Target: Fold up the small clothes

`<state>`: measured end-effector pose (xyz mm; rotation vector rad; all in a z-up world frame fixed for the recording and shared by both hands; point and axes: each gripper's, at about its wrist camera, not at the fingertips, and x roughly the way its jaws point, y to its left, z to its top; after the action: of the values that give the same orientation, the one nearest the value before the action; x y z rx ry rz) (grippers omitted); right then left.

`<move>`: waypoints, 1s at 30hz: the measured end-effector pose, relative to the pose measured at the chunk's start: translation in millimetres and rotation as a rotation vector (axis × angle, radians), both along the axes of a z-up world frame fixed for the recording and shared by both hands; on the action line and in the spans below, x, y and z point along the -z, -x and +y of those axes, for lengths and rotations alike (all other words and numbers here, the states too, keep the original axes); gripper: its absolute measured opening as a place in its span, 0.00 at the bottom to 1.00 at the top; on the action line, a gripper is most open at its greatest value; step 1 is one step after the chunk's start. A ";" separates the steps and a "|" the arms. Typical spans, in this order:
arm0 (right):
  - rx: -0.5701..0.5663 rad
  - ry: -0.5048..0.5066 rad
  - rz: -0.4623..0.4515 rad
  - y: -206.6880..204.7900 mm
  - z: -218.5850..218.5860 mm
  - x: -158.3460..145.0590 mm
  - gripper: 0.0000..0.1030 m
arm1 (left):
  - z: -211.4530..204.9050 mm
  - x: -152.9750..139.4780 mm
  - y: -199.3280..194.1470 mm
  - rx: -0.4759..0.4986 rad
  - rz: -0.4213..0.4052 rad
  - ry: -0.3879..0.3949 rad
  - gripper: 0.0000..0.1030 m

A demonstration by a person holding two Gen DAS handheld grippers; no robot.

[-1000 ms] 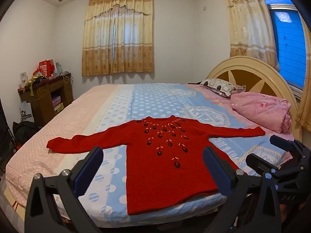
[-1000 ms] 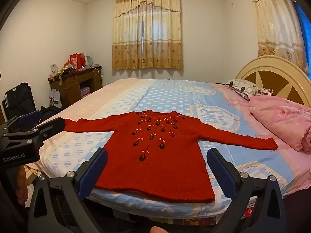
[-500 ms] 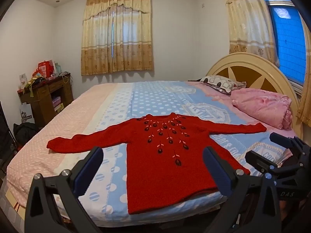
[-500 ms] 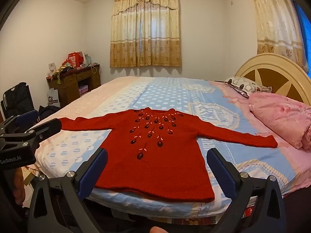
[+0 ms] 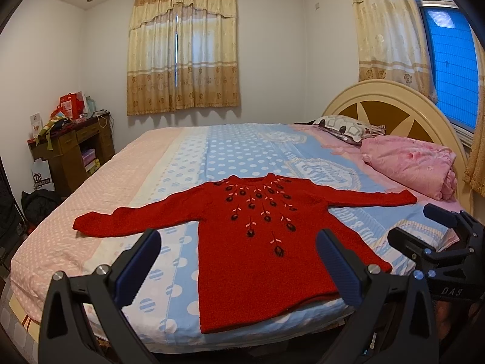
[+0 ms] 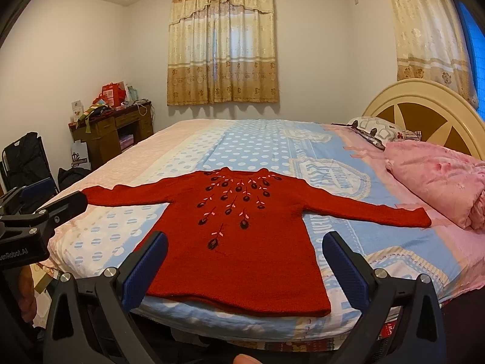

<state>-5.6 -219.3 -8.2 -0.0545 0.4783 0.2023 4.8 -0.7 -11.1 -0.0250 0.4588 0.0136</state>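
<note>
A small red knitted sweater point(image 5: 257, 242) with dark embroidered flowers lies flat on the bed, sleeves spread left and right, hem at the near edge. It also shows in the right wrist view point(image 6: 242, 242). My left gripper point(image 5: 239, 261) is open and empty, held in front of the bed's near edge, short of the hem. My right gripper point(image 6: 245, 261) is open and empty, likewise short of the hem. The right gripper also shows at the right of the left wrist view point(image 5: 436, 236), and the left gripper at the left of the right wrist view point(image 6: 39, 212).
The bed point(image 5: 242, 151) has a pink and blue dotted sheet. A folded pink quilt point(image 5: 409, 163) and a patterned pillow point(image 5: 345, 127) lie by the cream headboard point(image 5: 394, 103). A cluttered wooden desk point(image 5: 72, 148) and dark bags point(image 5: 36, 203) stand on the left.
Both grippers have dipped slightly and edged nearer, so the sweater sits a little higher in view. The sweater has not moved and both grippers stay open.
</note>
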 end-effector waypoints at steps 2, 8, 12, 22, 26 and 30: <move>0.003 0.000 0.000 -0.7 -0.9 -0.2 0.99 | 0.4 1.0 -0.1 -0.001 0.000 -0.001 1.00; 0.003 -0.001 0.000 -1.4 -2.1 0.2 0.99 | 0.4 0.0 -0.5 -0.001 0.000 0.001 1.00; 0.003 0.001 0.001 -1.8 -2.0 0.2 0.99 | 0.3 -0.4 -1.2 0.001 0.000 0.001 1.00; 0.002 0.002 0.002 -1.6 -2.3 2.1 0.99 | 0.7 -0.2 -1.2 0.004 0.001 -0.004 1.00; 0.002 0.001 0.004 -1.6 -2.0 1.6 0.99 | 0.6 -0.3 -1.2 0.005 0.001 -0.004 1.00; 0.002 0.001 0.005 -1.6 -2.0 2.2 0.99 | 0.1 0.3 -0.6 0.007 0.002 -0.005 1.00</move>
<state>-4.1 -221.3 -10.4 -0.0549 0.4831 0.2004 5.4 -0.6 -11.4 -0.0187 0.4607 0.0082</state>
